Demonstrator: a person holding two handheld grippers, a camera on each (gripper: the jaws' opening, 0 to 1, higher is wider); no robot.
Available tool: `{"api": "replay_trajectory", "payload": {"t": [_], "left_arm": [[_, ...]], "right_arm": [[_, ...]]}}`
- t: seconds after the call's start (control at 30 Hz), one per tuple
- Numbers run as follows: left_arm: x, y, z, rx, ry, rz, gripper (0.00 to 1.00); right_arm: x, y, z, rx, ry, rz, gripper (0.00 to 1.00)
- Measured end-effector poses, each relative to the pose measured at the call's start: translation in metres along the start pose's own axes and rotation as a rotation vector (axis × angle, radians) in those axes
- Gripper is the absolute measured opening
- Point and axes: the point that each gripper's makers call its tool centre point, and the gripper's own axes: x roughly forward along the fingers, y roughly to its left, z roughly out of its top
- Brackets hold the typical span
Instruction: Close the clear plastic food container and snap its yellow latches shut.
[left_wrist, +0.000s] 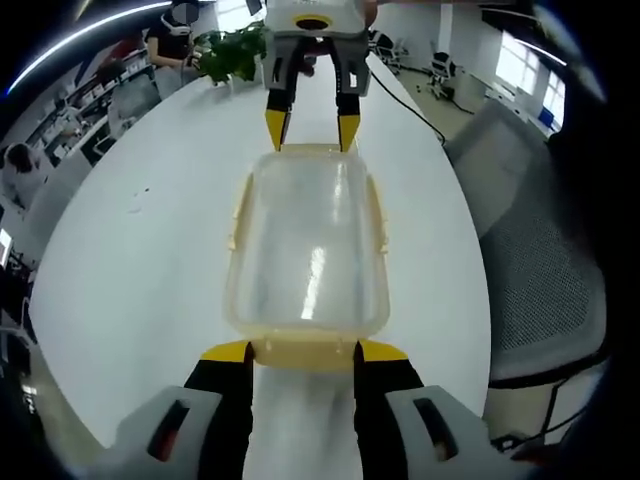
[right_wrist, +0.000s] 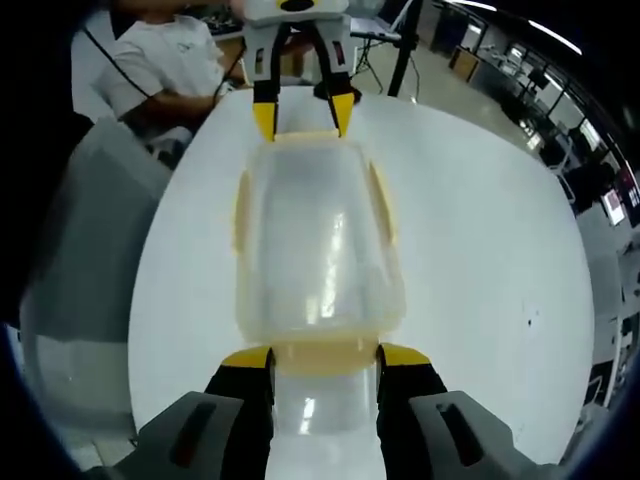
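Sitting in the middle of a white table (left_wrist: 130, 260), the clear plastic food container (left_wrist: 308, 250) has its lid down on top, and the two grippers face each other across its length. In the left gripper view, the left gripper (left_wrist: 304, 352) has its yellow-tipped black jaws spread apart at the near short end, the tips standing on either side of the yellow latch (left_wrist: 305, 352) there, just beside it; whether they actually touch it is hard to tell at this angle. At the far short end in the same view the right gripper (left_wrist: 311, 128) points back, its jaws likewise parted, tips right at the container's edge. The right gripper view shows the mirror of this: the right gripper (right_wrist: 325, 356) open around the near end latch (right_wrist: 325, 355), and the left gripper (right_wrist: 300, 115) open at the far end. Yellow side latches (right_wrist: 381, 200) run along both long sides of the container; they seem to lie against the walls, but the fisheye blur keeps me from saying they are snapped. A potted plant (left_wrist: 232, 52) stands at the far end of the table, a grey mesh chair (left_wrist: 545, 260) is beside the table, and a person in a white shirt (right_wrist: 160, 65) sits behind the table's far edge in the right gripper view.
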Motion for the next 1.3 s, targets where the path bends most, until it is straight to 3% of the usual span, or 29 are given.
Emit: {"api": "replay_trajectory", "payload": {"t": [1.3], "left_arm": [[0.038, -0.007, 0.055, 0.020, 0.022, -0.005, 0.38]], "right_arm": [[-0.019, 0.003, -0.063, 0.017, -0.010, -0.009, 0.39]]}}
